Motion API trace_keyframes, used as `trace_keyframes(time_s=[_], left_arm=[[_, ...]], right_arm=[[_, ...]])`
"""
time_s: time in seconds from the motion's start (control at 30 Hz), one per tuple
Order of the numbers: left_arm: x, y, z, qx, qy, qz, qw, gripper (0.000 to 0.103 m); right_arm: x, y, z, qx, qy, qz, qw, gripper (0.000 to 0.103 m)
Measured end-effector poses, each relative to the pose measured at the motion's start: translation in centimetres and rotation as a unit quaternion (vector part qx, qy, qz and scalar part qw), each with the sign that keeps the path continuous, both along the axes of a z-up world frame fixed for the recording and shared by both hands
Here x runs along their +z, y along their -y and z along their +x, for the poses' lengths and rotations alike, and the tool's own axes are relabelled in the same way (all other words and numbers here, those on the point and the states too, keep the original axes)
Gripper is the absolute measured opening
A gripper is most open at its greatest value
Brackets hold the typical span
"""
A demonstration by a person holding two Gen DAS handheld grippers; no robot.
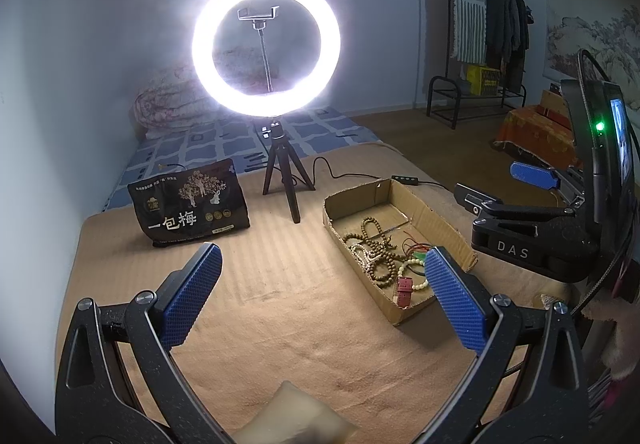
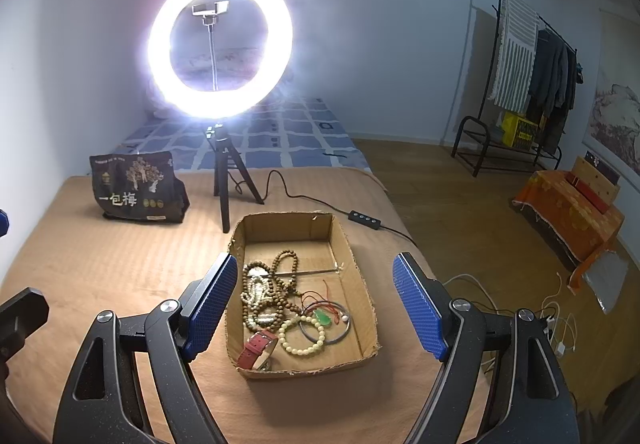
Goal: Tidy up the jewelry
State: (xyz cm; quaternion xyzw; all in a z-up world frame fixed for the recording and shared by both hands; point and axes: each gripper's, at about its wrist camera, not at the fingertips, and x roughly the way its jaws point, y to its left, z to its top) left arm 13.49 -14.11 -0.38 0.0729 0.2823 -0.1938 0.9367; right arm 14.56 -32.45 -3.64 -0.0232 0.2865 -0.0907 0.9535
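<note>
A shallow cardboard box [image 2: 352, 256] [image 1: 436, 220] lies on the tan blanket. In it are brown wooden bead strings [image 2: 280, 284] [image 1: 380, 244], a pale bead bracelet [image 2: 302, 336], a green pendant on red cord [image 2: 322, 318], a metal bangle [image 2: 340, 332] and a red watch strap [image 2: 258, 350] [image 1: 404, 290]. My right gripper [image 2: 316, 308] hovers just in front of the box, open, nothing between its blue pads. My left gripper [image 1: 320, 292] stands open over bare blanket to the left of the box. The right gripper's body [image 1: 520, 236] shows at the right of the left wrist view.
A lit ring light on a small tripod [image 2: 226, 180] [image 1: 286, 180] stands behind the box, its cable and remote [image 2: 364, 220] trailing right. A black snack bag [image 2: 138, 188] [image 1: 190, 204] stands at the back left. The bed's edge drops to a wooden floor [image 2: 480, 212] on the right.
</note>
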Motion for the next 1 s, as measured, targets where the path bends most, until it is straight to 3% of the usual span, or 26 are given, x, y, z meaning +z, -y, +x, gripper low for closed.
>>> trace_keyframes(time_s=[1.0], left_arm=[[-0.04,-0.11,-0.47,0.01,0.028,0.015,0.9995,0.103]], right_arm=[[0.03,0.01,0.02,-0.001,-0.001,-0.001,1.0,0.08]])
